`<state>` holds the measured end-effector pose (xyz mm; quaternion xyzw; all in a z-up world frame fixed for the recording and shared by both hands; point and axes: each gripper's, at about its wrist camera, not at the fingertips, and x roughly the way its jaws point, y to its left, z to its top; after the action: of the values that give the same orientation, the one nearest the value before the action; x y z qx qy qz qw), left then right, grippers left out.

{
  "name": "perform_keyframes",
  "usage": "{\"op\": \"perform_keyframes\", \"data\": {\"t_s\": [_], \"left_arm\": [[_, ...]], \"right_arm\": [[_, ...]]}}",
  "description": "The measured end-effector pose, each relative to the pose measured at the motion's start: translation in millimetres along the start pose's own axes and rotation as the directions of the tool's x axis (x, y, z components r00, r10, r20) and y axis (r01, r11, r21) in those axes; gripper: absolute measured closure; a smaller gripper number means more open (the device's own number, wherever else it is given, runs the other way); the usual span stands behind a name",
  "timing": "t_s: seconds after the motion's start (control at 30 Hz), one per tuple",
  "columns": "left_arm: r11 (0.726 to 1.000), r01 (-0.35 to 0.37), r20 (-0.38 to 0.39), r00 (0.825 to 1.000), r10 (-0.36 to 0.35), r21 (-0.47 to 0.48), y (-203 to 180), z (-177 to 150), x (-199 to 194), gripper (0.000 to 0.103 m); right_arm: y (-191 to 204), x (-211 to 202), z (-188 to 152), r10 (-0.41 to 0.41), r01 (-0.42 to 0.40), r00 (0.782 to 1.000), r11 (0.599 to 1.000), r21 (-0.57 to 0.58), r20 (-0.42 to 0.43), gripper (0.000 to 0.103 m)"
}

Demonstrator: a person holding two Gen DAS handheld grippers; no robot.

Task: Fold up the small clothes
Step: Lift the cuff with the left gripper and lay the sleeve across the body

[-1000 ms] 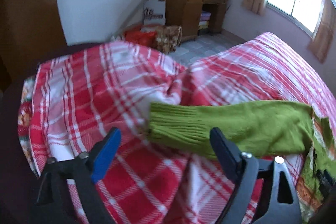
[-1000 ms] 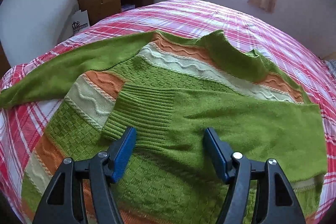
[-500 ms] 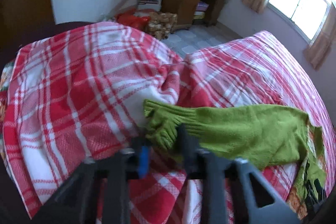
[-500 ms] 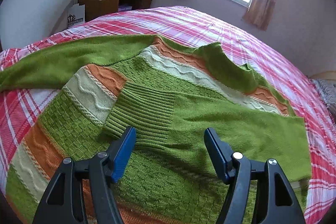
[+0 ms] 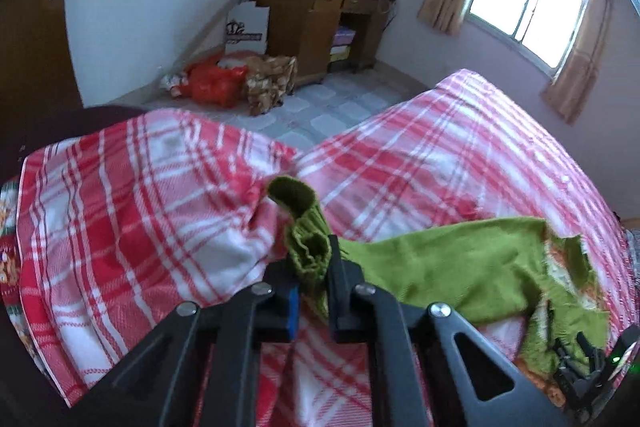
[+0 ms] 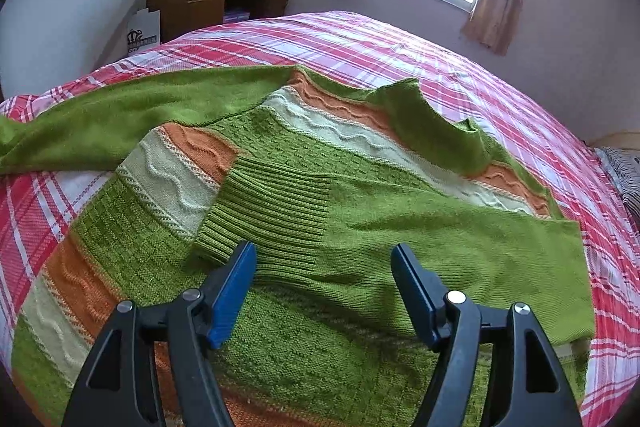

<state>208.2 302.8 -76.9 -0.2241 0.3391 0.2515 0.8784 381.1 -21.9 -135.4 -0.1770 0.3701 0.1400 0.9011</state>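
The left gripper (image 5: pixel 311 265) is pinching the ribbed cuff (image 5: pixel 306 227) of the sweater's (image 6: pixel 320 227) outstretched sleeve, jaws clamped tight on it. That looks like the second sleeve fold getting under way; next it needs carrying across the sweater's body. The right gripper (image 6: pixel 323 267) is hovering jaws apart, empty, just over the sleeve (image 6: pixel 400 223) lying folded across the chest. The green, orange and cream knit is lying flat on the plaid bedspread (image 6: pixel 400 43).

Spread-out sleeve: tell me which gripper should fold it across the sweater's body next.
Left. The left gripper is already shut on that sleeve's ribbed cuff and can carry it over. The right gripper hangs open above the folded sleeve, holding nothing.
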Motion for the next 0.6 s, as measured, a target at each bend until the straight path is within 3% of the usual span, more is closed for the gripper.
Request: {"op": "perform_keyframes", "data": {"t_s": [0.37, 0.6], "left_arm": [[0.986, 0.1, 0.097, 0.989, -0.114, 0.136, -81.4, 31.7, -46.9, 0.092], [0.972, 0.153, 0.109, 0.979, -0.174, 0.179, -128.1, 43.9, -61.9, 0.093]], "right_arm": [[-9.3, 3.3, -0.9, 0.049, -0.048, 0.999, 0.997, 0.06, -0.011, 0.029], [-13.4, 4.4, -1.5, 0.073, -0.071, 0.997, 0.994, 0.088, -0.017, 0.027]]}}
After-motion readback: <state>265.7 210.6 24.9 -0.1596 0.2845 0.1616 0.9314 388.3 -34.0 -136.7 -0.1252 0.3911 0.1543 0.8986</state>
